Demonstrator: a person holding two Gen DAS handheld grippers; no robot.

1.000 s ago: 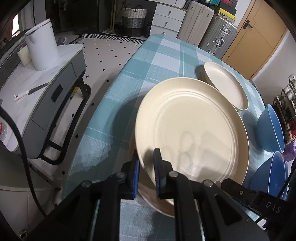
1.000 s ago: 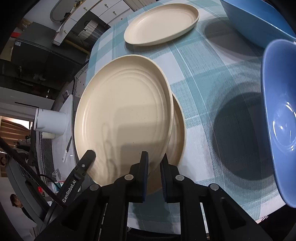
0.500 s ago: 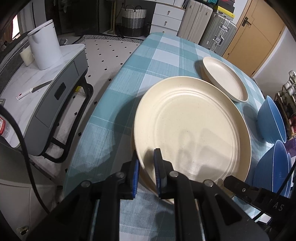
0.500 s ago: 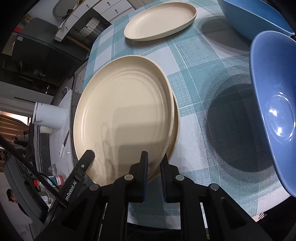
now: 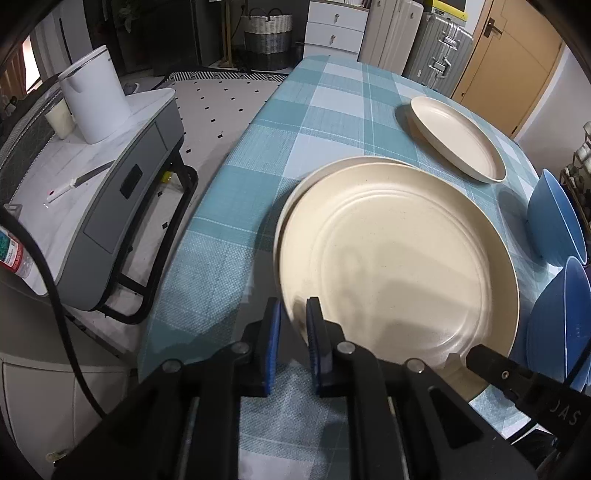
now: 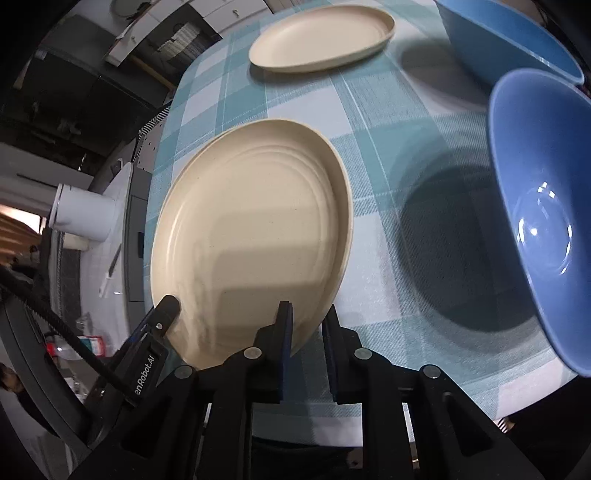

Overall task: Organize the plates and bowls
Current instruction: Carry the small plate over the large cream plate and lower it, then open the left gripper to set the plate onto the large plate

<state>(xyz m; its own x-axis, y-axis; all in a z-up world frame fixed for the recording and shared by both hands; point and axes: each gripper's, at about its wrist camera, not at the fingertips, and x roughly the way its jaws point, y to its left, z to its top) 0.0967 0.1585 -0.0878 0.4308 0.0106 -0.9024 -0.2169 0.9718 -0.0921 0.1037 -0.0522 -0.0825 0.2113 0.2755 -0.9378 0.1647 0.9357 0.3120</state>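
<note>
Both grippers pinch the near rim of one large cream plate point(image 5: 399, 258), also in the right wrist view point(image 6: 255, 229). My left gripper point(image 5: 293, 317) is shut on its left near edge; my right gripper point(image 6: 306, 325) is shut on its right near edge. The plate sits low over a second cream plate point(image 5: 332, 166), whose rim shows behind it. A third cream plate point(image 5: 456, 142) lies farther back, also in the right wrist view point(image 6: 321, 37). Two blue bowls point(image 5: 554, 218) point(image 5: 557, 314) stand at the right; they also show in the right wrist view point(image 6: 539, 218) point(image 6: 498, 33).
The table carries a teal checked cloth point(image 5: 325, 110). Left of the table stands a grey side cart point(image 5: 110, 173) with a white kettle point(image 5: 94, 99) and a knife. Suitcases, drawers and a basket point(image 5: 264, 31) line the far wall.
The held plate has come down and forward, and now nearly covers the lower plate. Both grippers stay shut on its rim.
</note>
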